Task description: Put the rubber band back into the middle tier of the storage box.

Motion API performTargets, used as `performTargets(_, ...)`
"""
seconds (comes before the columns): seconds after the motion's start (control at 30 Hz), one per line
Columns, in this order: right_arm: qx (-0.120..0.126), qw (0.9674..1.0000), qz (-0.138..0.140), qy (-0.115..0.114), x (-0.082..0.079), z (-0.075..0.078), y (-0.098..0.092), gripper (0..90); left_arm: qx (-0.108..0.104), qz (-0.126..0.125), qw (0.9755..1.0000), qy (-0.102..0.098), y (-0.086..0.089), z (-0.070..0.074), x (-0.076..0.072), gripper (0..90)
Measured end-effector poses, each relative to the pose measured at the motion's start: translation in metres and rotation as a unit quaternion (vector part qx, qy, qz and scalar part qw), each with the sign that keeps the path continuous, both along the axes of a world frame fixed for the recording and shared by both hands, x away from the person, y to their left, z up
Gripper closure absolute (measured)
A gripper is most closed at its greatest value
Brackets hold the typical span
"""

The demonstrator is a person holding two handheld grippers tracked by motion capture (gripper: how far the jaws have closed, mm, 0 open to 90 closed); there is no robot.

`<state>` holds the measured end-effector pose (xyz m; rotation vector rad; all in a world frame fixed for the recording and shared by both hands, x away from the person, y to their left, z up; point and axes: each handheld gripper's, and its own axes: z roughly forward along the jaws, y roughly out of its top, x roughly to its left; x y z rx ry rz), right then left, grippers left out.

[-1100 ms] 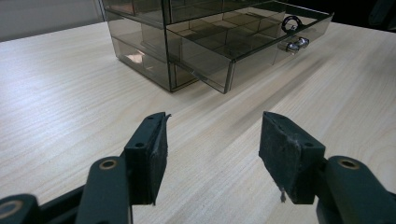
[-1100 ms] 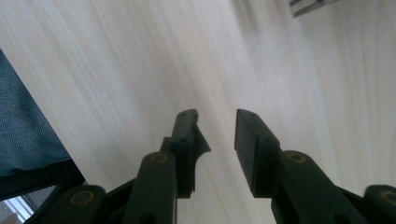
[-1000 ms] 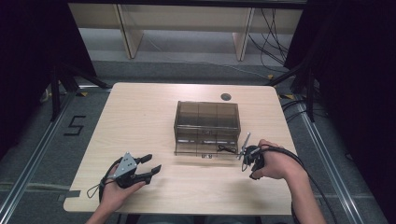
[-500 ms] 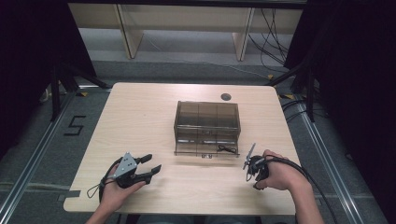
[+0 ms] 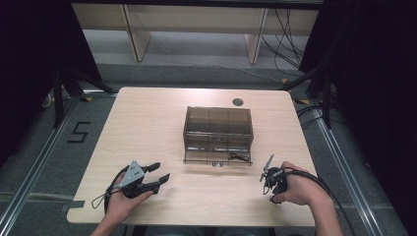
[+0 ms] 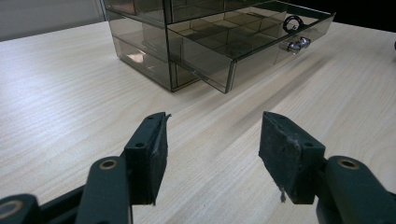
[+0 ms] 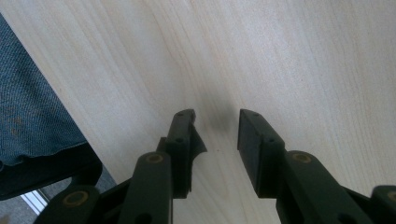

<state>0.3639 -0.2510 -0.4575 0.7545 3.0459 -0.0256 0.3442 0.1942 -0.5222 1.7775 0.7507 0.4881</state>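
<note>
Both grippers' fingers gape empty; the right gripper [image 5: 272, 183] has withdrawn toward the desk's [image 5: 147, 123] near edge from the drawer [image 5: 219, 156] holding a black cable [image 5: 239, 157].

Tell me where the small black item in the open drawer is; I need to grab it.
High view: the small black item lies at the right end of the pulled-out bottom drawer of the smoky drawer box, just beyond the right gripper.

drawer box [image 5: 217, 129] mid-table [image 5: 147, 118], left tool [image 5: 162, 177] and right tool [image 5: 269, 183] nearer.
</note>
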Motion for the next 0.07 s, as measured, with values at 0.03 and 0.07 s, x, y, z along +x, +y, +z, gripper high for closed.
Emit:
performTargets(0.03,0.002,1.0,0.0,0.0,-0.0001,0.0001,-0.0001,66.4,0.0,0.0,1.0,0.0,0.0,0.0,0.0,41.5)
performTargets(0.07,0.001,1.0,0.0,-0.002,-0.0001,0.0008,0.0004,66.1,0.0,0.0,1.0,0.0,0.0,0.0,0.0,41.5)
